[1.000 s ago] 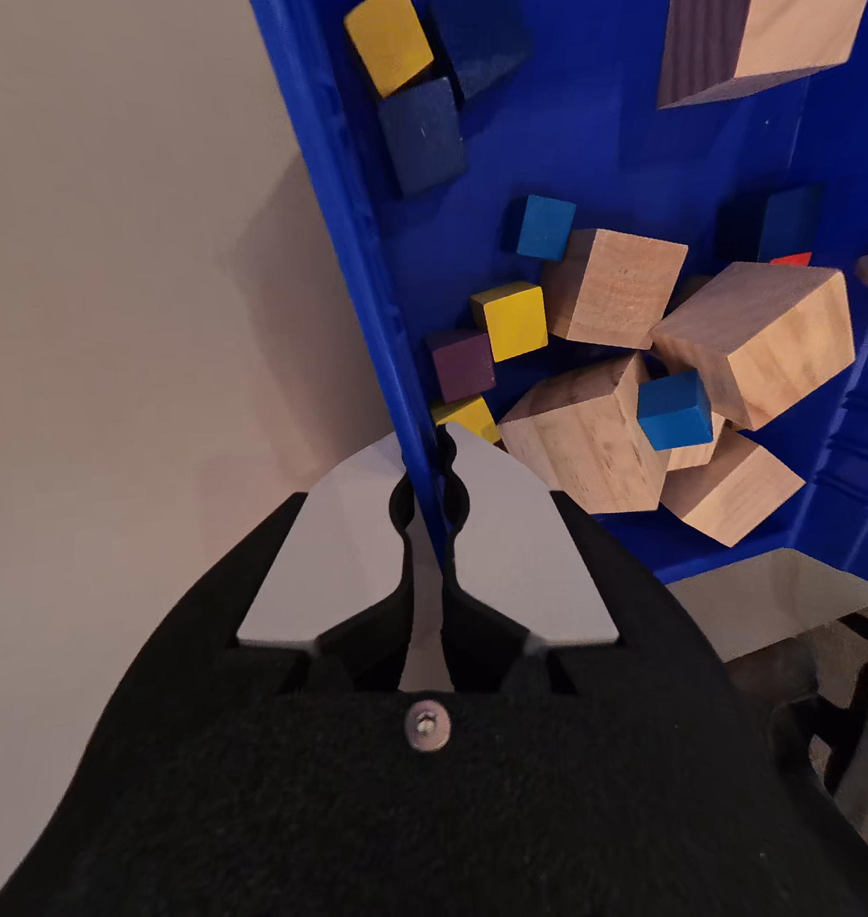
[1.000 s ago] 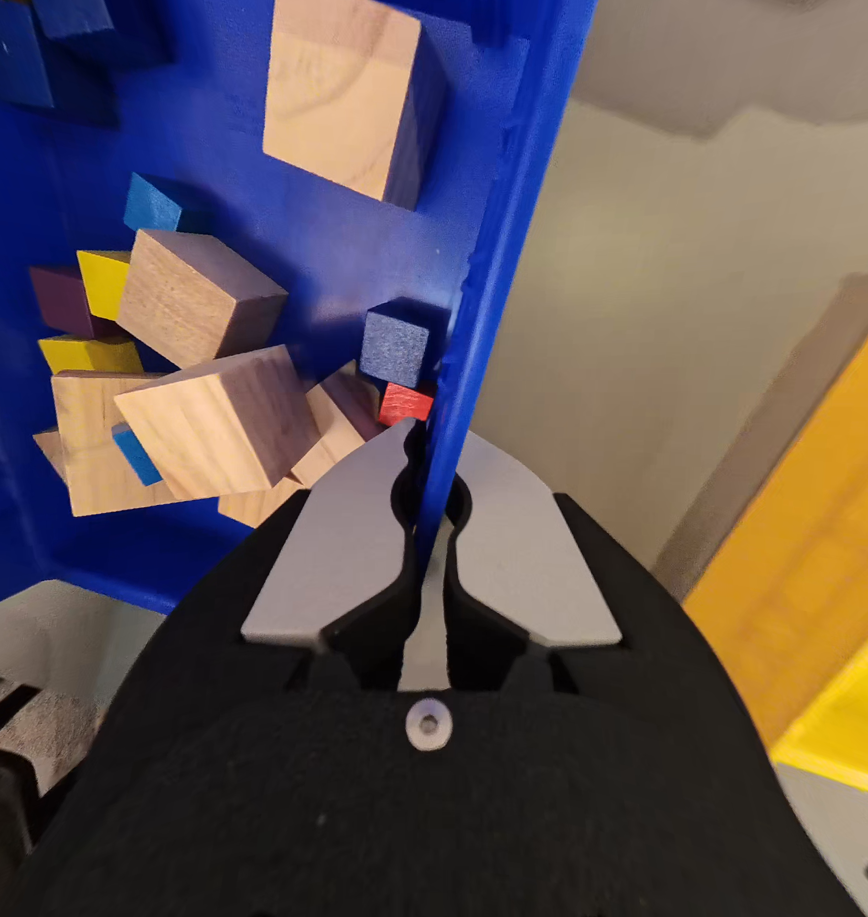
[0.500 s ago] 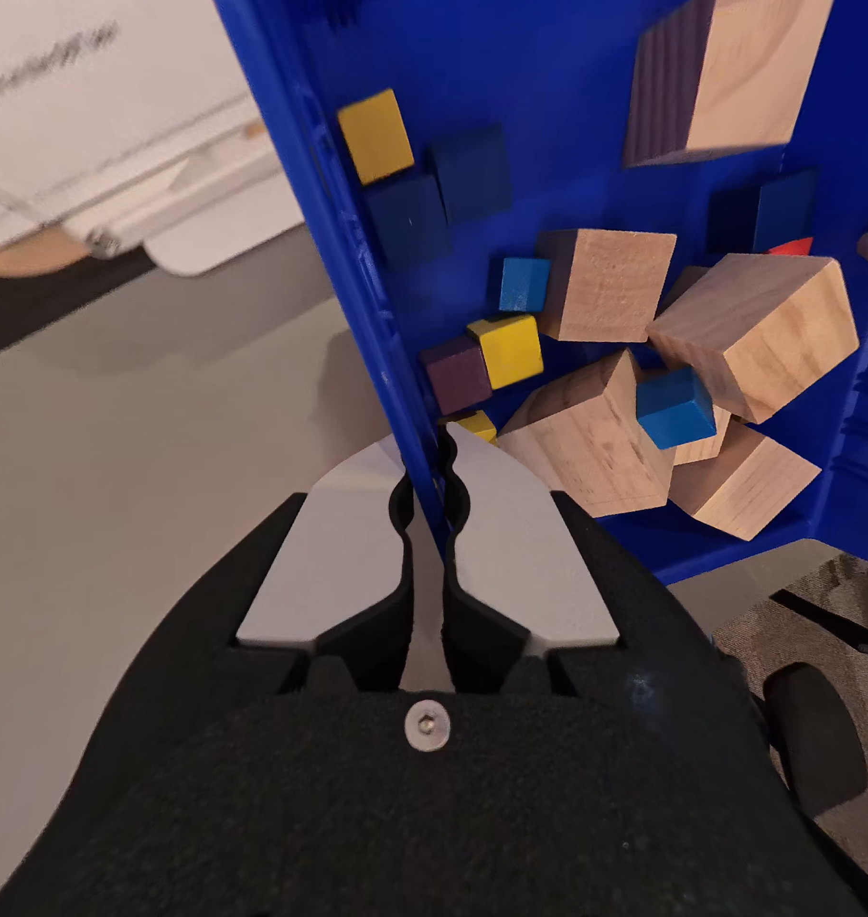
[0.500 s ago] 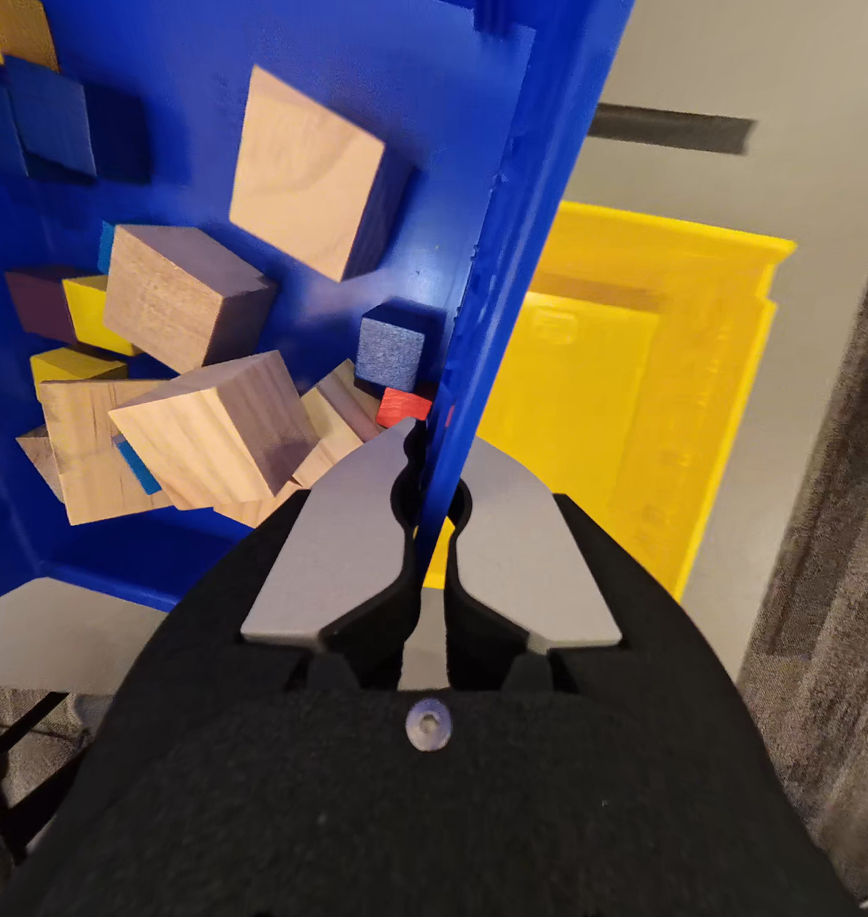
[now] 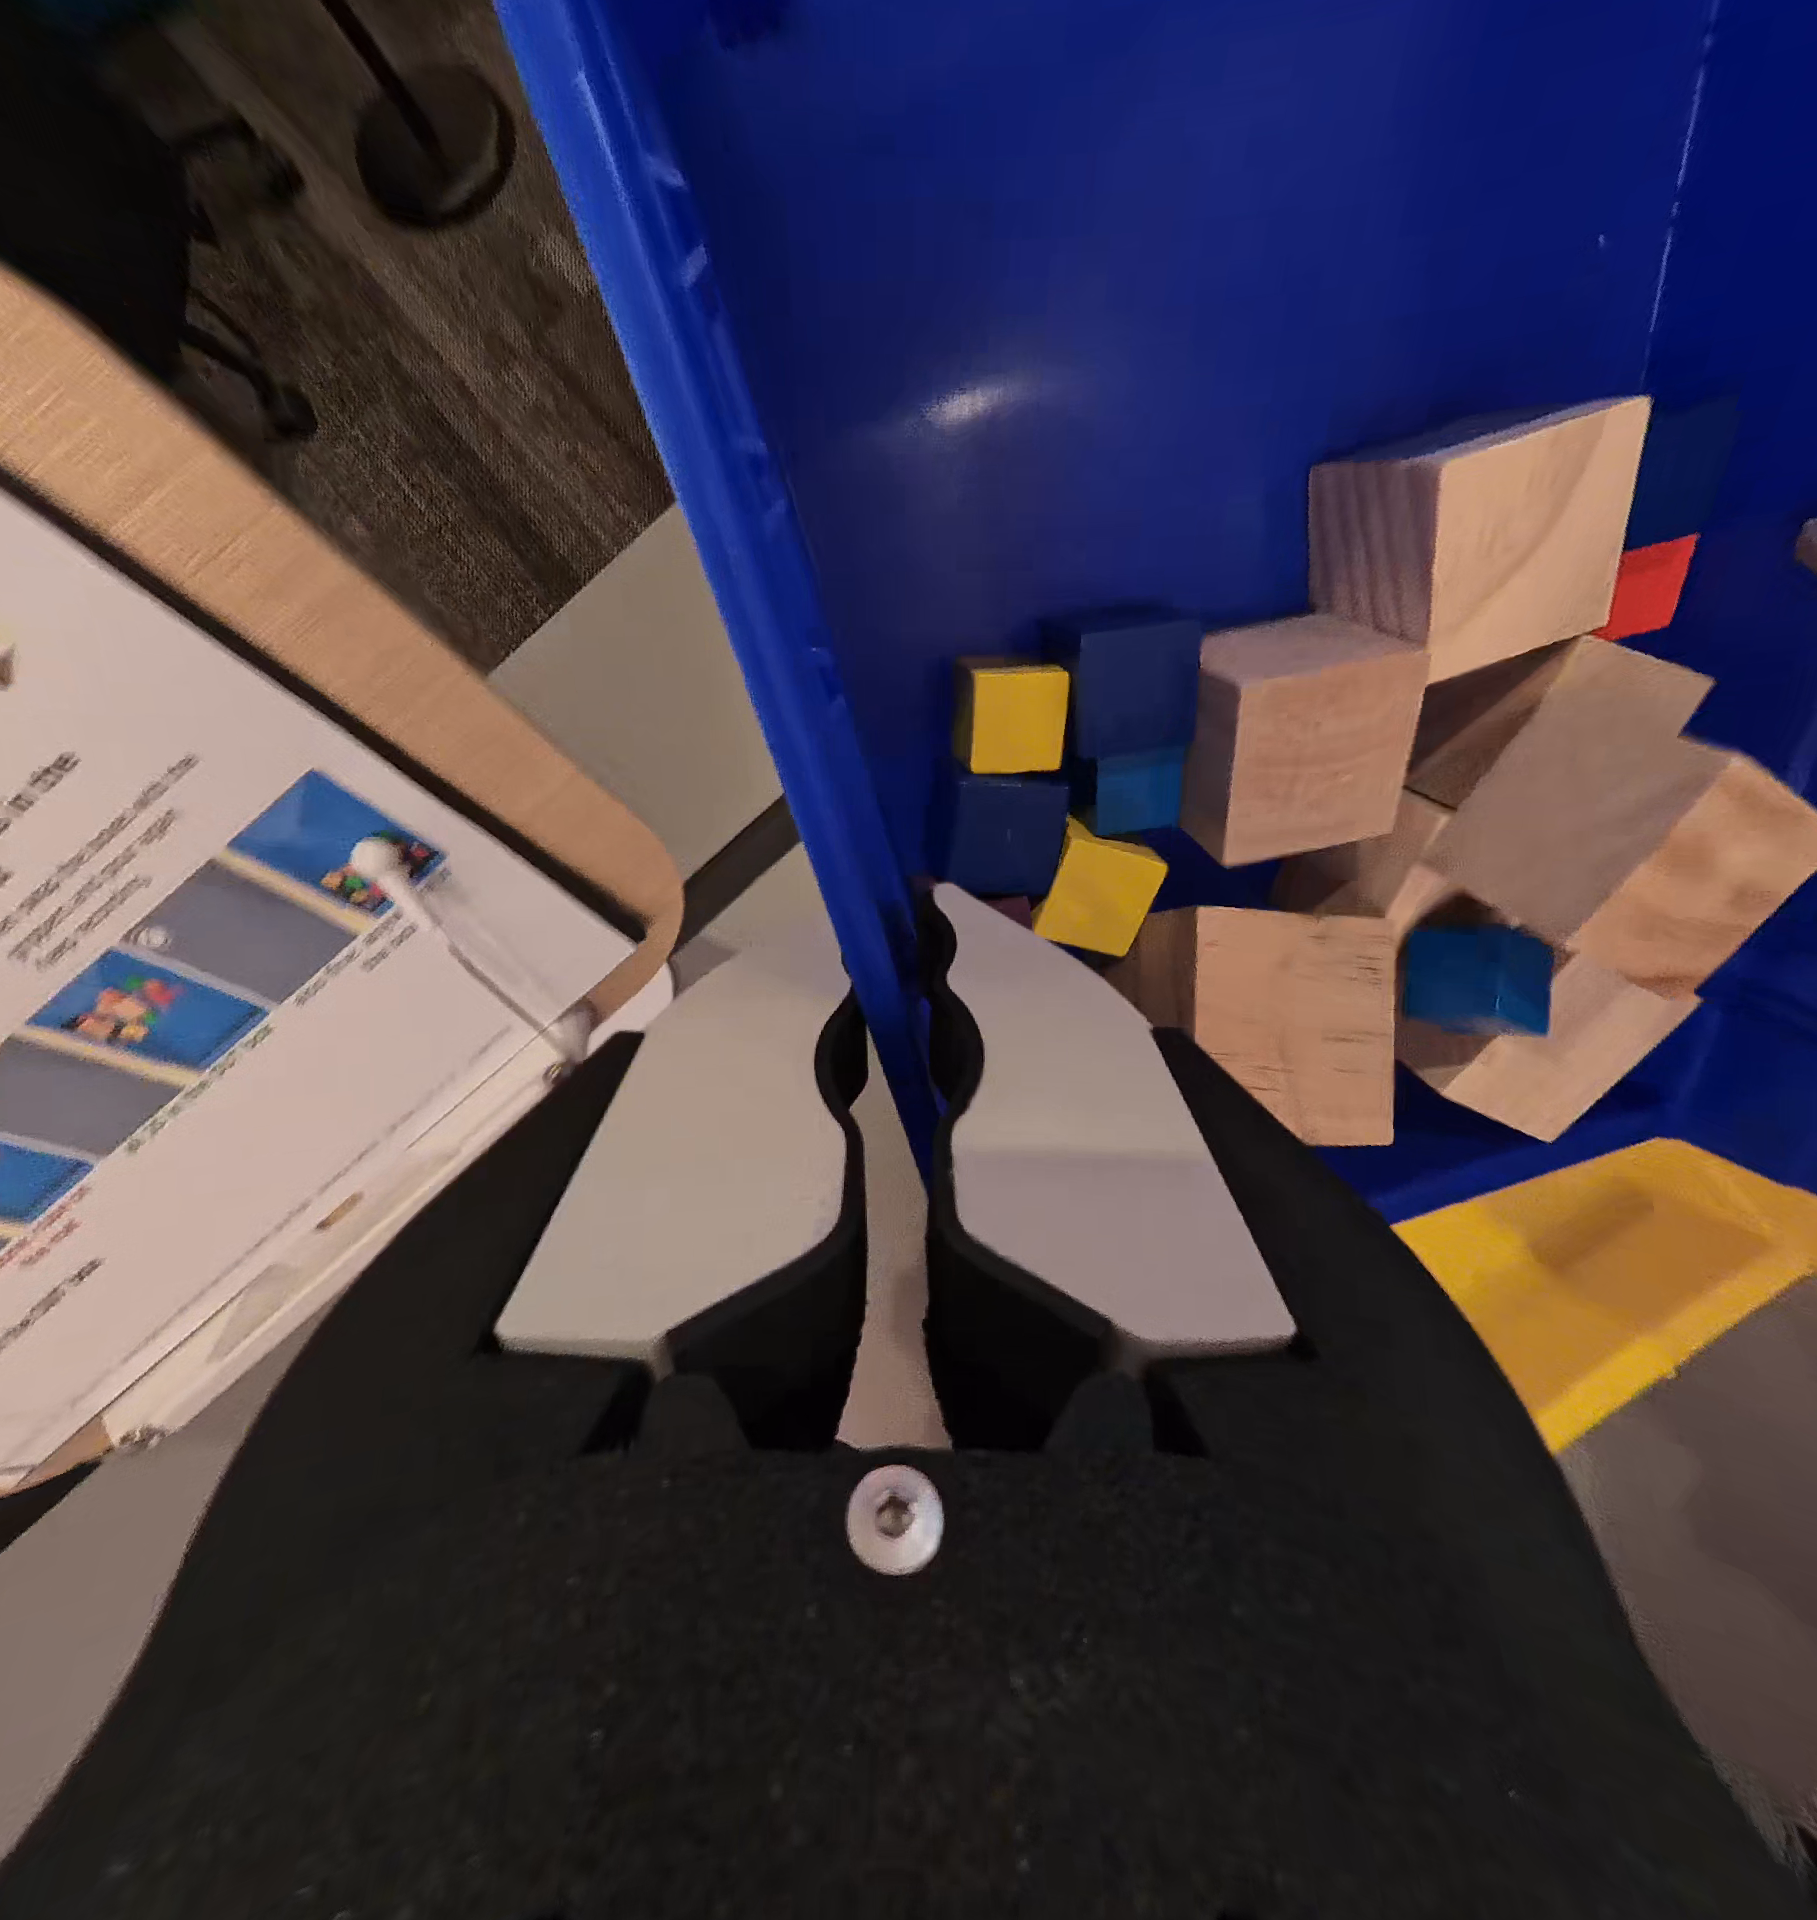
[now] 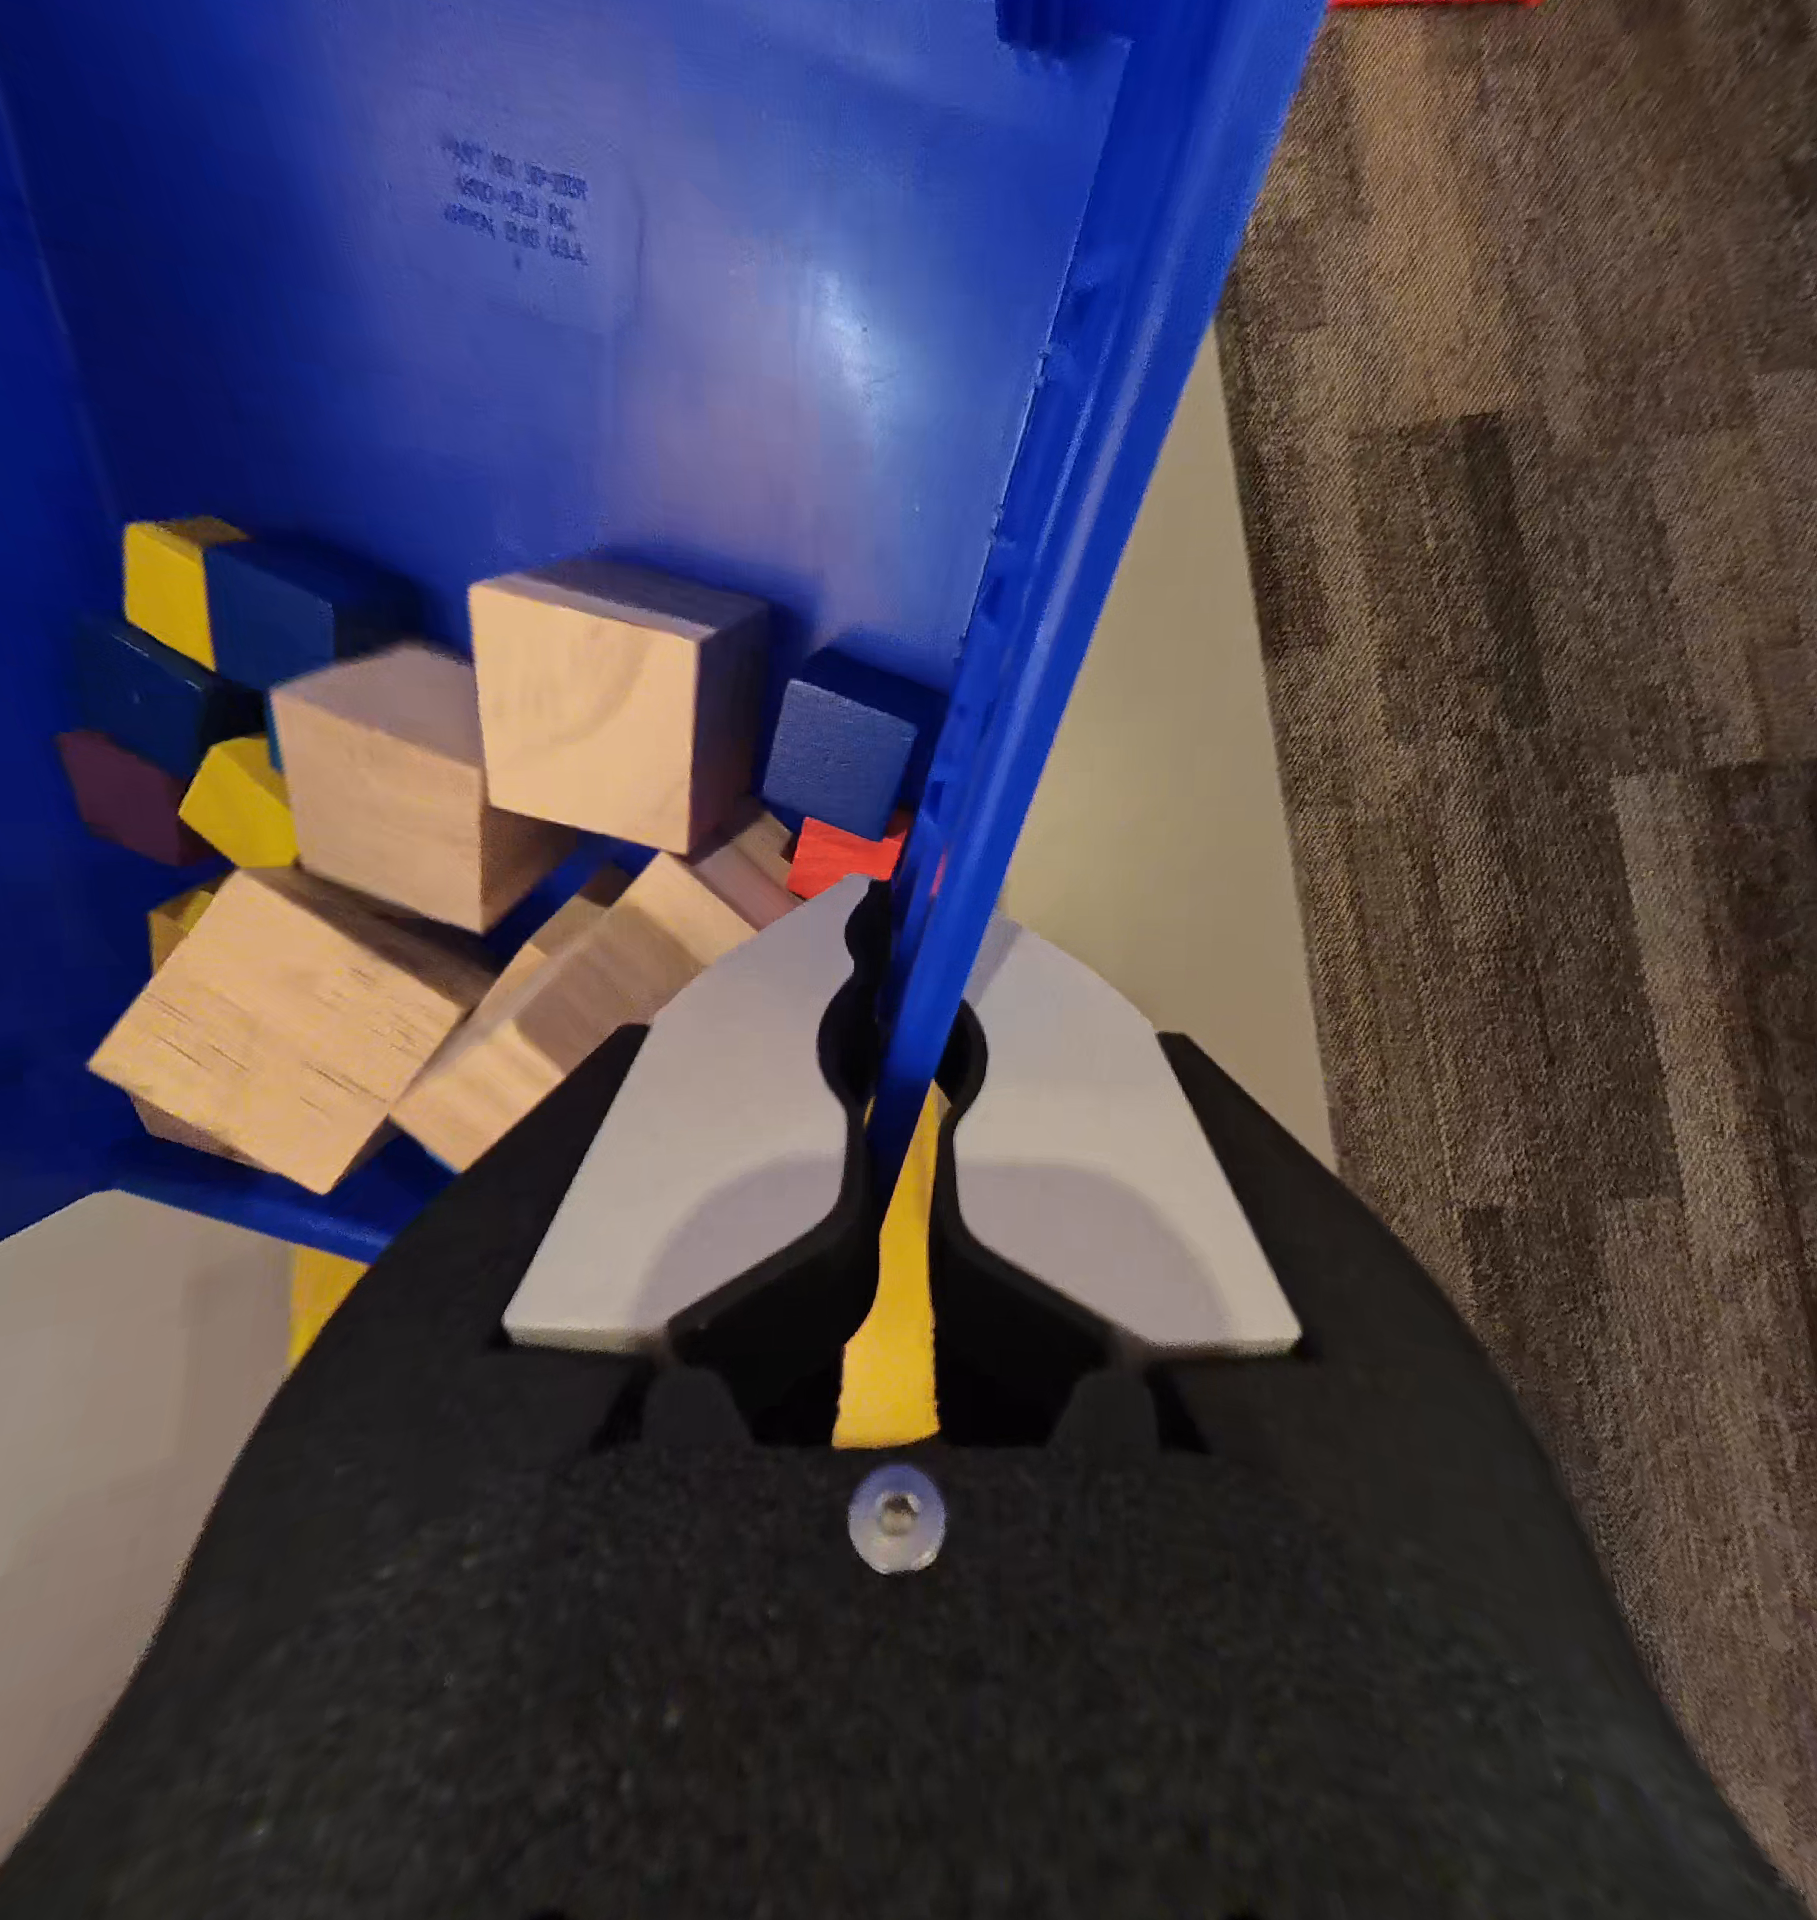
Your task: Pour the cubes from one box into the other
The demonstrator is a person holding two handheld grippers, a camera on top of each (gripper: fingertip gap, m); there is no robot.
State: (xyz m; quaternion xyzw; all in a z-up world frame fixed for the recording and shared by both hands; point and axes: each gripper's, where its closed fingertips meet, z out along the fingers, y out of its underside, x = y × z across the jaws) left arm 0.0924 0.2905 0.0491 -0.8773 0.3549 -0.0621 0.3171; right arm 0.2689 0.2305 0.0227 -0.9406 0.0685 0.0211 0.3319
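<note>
Left gripper clamps blue box (cubes seemingly sliding) — tilted.

The blue box runs off the top and right edges of the left wrist view, so its full shape cannot be seen. The yellow box shows only a corner below it. The printed sheet is blurry. A purple cube peeks out behind the left claw.

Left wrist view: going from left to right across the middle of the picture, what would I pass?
Printed sheet → blue box wall → yellow cube → wooden cube → red cube.
</note>
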